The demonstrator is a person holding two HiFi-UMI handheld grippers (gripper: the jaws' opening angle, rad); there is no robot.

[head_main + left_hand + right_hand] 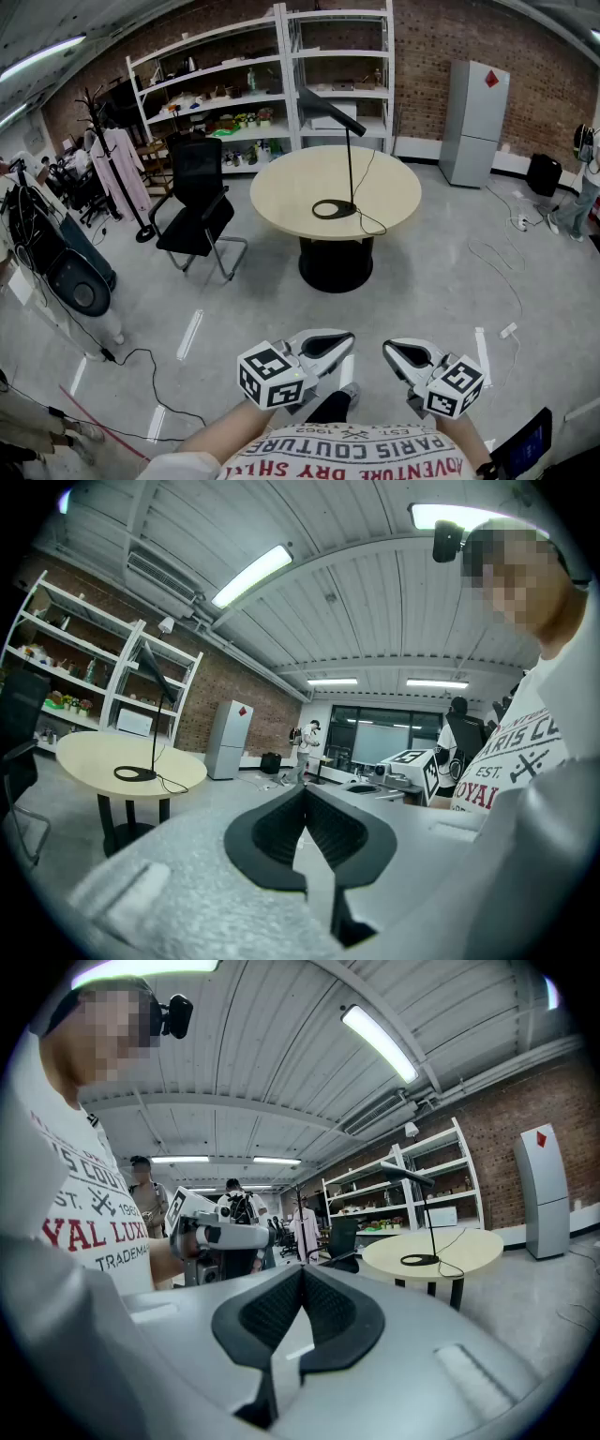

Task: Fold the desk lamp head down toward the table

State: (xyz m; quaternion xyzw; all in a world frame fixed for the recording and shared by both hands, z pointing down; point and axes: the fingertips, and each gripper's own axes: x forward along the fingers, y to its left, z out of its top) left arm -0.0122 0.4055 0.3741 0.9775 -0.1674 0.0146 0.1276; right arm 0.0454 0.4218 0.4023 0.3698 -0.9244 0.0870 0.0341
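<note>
A black desk lamp stands on a round beige table well ahead of me. Its ring base rests on the tabletop, its thin stem is upright and its head slants up to the left. A cord trails from the base. My left gripper and right gripper are held low near my body, far from the table, both shut and empty. The left gripper view shows its jaws pressed together with the lamp far off at left. In the right gripper view the closed jaws point past the lamp at right.
A black office chair stands left of the table. White shelves line the brick back wall beside a grey cabinet. A coat rack is at left. Cables lie on the floor at right, where a person stands.
</note>
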